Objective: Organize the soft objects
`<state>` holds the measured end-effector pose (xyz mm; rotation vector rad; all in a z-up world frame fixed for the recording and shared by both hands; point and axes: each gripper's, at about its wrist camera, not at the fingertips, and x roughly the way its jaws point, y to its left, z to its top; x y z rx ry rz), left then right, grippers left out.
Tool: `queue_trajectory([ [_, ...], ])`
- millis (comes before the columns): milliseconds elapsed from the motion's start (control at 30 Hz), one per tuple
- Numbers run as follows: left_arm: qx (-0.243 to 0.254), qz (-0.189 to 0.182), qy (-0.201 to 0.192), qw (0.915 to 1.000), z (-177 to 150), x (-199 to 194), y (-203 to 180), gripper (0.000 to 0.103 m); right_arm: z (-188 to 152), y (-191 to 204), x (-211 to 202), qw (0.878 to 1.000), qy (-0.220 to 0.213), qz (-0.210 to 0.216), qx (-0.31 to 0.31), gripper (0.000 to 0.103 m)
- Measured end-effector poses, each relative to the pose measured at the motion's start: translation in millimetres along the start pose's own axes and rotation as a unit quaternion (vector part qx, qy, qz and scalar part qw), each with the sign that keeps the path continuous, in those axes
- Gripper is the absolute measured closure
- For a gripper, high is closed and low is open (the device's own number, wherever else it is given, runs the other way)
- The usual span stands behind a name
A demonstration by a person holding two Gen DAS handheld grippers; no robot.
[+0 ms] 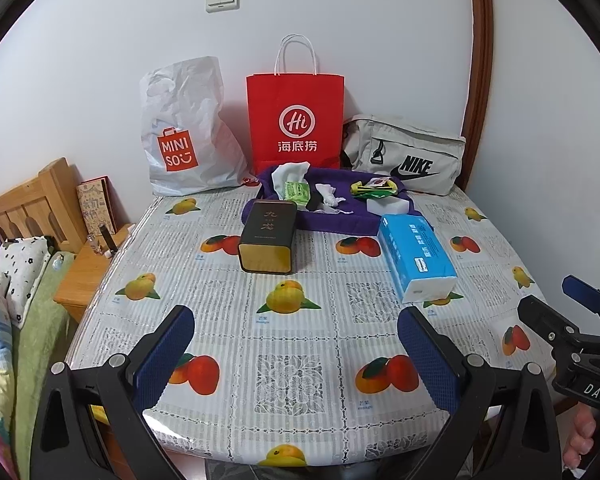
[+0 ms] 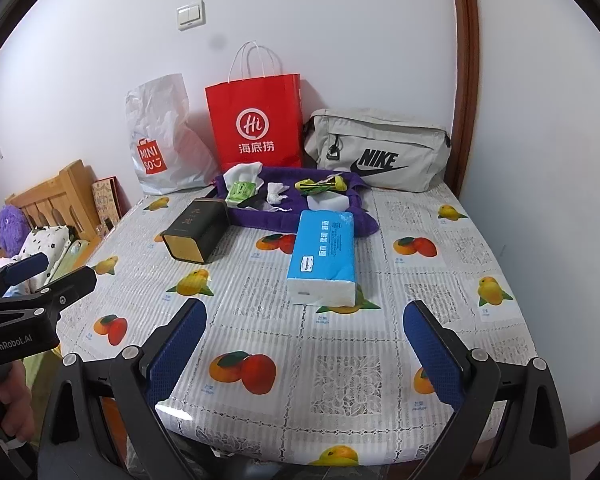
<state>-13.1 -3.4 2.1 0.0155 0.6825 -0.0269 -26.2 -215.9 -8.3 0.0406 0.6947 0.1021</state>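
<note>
A purple cloth lies spread at the back of the table with small items on it: white crumpled tissues, a green packet, a yellow-green item and a white sponge block. A blue tissue pack lies in front of the cloth. My left gripper is open above the near table edge, holding nothing. My right gripper is open too, just short of the tissue pack.
A dark tin box lies on its side left of the cloth. A white MINISO bag, a red paper bag and a grey NIKE bag stand along the wall. A bed and wooden headboard adjoin the table's left.
</note>
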Motion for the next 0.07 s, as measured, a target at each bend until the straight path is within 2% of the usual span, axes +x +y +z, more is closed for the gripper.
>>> queue_trajectory([
  [67,0.003,0.000,-0.002,1.0000,0.2,2.9,-0.4,0.000,-0.1,1.0,2.1,1.000,0.002,0.000,-0.001,0.005],
])
